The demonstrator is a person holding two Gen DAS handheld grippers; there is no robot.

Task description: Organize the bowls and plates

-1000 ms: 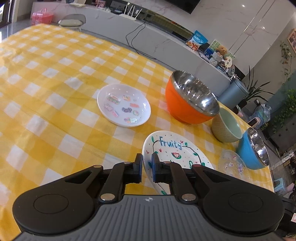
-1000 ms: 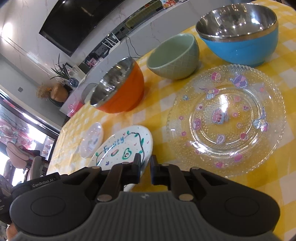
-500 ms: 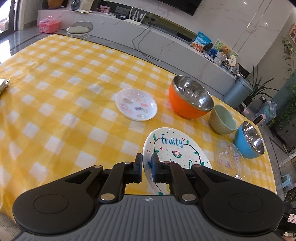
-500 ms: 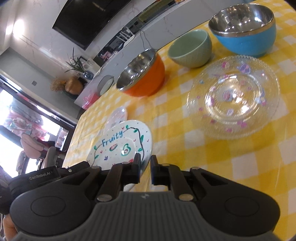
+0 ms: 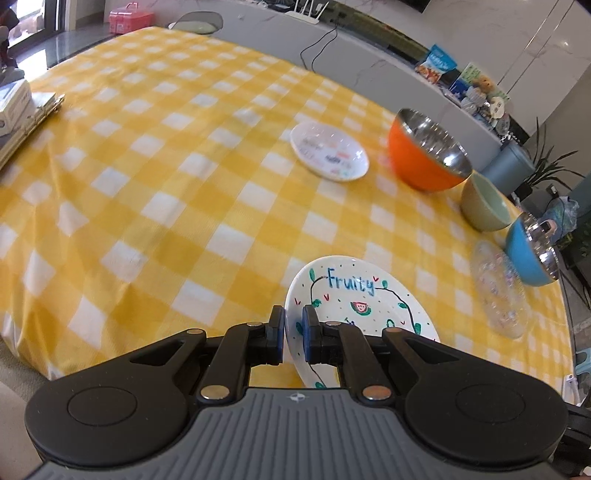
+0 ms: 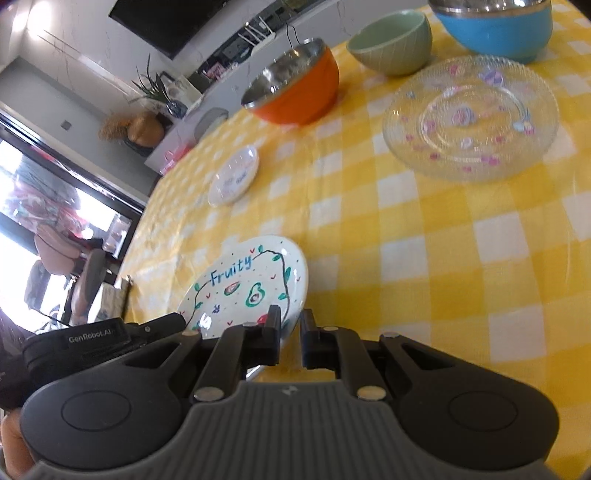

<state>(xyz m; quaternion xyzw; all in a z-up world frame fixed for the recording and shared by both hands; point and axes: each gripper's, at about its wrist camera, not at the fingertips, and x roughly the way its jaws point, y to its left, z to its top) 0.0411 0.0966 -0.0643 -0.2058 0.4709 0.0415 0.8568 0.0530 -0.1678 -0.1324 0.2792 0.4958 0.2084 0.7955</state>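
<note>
Over tablecloth (image 5: 155, 206), both grippers down-tilted.

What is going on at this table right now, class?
A person holds the Fruity plate by its rim with both grippers: the left gripper and the right gripper are each shut on opposite edges. It sits near the front of the yellow checked tablecloth. The small white plate, glass plate, orange bowl, green bowl and blue bowl stand apart, unstacked.
</note>
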